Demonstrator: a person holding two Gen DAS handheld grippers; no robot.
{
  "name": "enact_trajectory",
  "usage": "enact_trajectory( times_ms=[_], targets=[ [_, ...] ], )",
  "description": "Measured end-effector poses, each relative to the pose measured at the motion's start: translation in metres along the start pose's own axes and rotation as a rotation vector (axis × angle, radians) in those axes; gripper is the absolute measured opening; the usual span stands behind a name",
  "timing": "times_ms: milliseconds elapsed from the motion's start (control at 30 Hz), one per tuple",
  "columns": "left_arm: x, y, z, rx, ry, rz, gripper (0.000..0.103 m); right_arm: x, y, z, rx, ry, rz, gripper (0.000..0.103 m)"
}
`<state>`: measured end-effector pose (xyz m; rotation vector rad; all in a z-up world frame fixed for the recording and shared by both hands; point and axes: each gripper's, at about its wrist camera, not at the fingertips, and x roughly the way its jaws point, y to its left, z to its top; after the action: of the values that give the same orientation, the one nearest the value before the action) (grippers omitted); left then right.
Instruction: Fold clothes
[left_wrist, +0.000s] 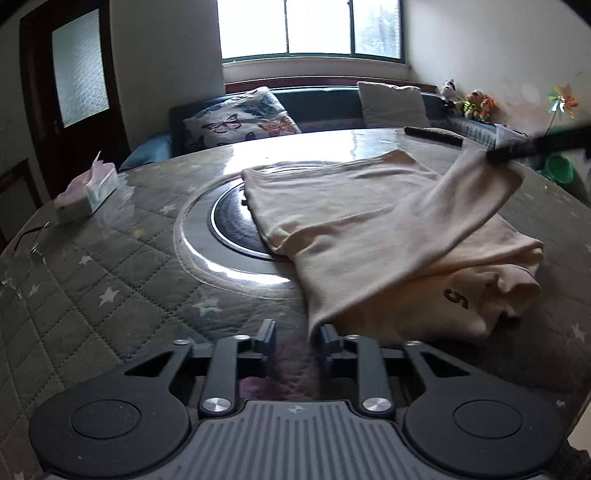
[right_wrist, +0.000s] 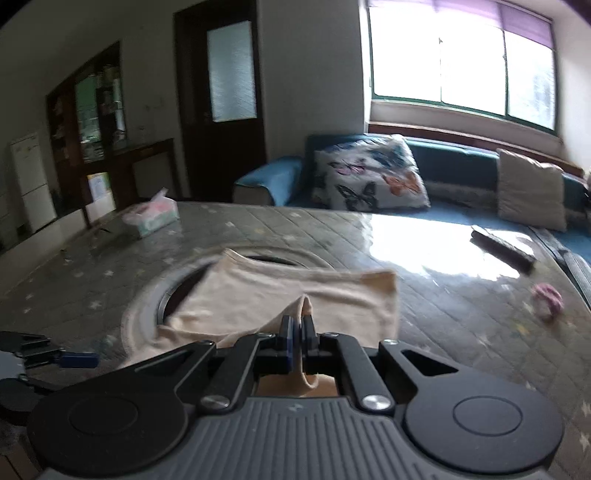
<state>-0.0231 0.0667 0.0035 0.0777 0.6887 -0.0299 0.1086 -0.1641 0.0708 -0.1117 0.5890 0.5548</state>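
Observation:
A cream garment (left_wrist: 351, 221) lies partly folded on the round table (left_wrist: 92, 288), with a dark "5" mark (left_wrist: 456, 297) on its lower layer. My right gripper (right_wrist: 297, 325) is shut on a fold of the garment (right_wrist: 295, 291) and holds that part raised off the table. From the left wrist view it shows as a dark bar (left_wrist: 517, 151) at the upper right, with cloth hanging from it. My left gripper (left_wrist: 297, 332) sits low at the garment's near corner. A narrow gap shows between its fingers, and the cloth edge lies beside the right finger (left_wrist: 330, 336) without being pinched.
A tissue box (left_wrist: 88, 192) and glasses (left_wrist: 29, 236) lie at the table's left. A dark remote (right_wrist: 502, 249) and a pink item (right_wrist: 546, 295) lie to the right. A round glossy inset (left_wrist: 229, 236) sits mid-table. Behind stands a blue sofa with a butterfly cushion (left_wrist: 240, 122).

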Motion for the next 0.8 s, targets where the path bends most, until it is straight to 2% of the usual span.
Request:
enact_trajectory(
  times_ms=[33, 200, 333, 367, 400, 433, 633, 800],
  targets=[
    [-0.001, -0.002, 0.0, 0.014, -0.002, -0.005, 0.014, 0.006, -0.004, -0.006, 0.007, 0.018, -0.013, 0.004],
    [-0.002, -0.004, 0.0, 0.044, 0.006, -0.007, 0.013, 0.03, -0.016, -0.029, 0.041, 0.11, -0.03, 0.004],
    [-0.005, 0.005, 0.003, 0.036, 0.017, -0.019, 0.018, 0.033, -0.019, -0.035, 0.052, 0.122, -0.041, 0.004],
    [-0.006, 0.007, 0.005, 0.036, 0.019, -0.023, 0.022, 0.034, -0.02, -0.037, 0.048, 0.128, -0.052, 0.005],
    [-0.009, 0.009, 0.006, 0.038, 0.02, -0.02, 0.029, 0.035, -0.02, -0.039, 0.038, 0.139, -0.066, 0.006],
    [-0.012, 0.01, 0.007, 0.048, 0.013, -0.016, 0.032, 0.034, -0.021, -0.039, 0.037, 0.144, -0.064, 0.007],
    [-0.018, 0.023, 0.031, 0.091, -0.014, 0.002, 0.033, 0.022, -0.022, -0.027, 0.021, 0.086, -0.034, 0.007],
    [-0.001, 0.019, 0.056, 0.124, -0.014, -0.041, 0.033, 0.04, -0.006, -0.02, -0.033, 0.084, 0.015, 0.007]
  ],
)
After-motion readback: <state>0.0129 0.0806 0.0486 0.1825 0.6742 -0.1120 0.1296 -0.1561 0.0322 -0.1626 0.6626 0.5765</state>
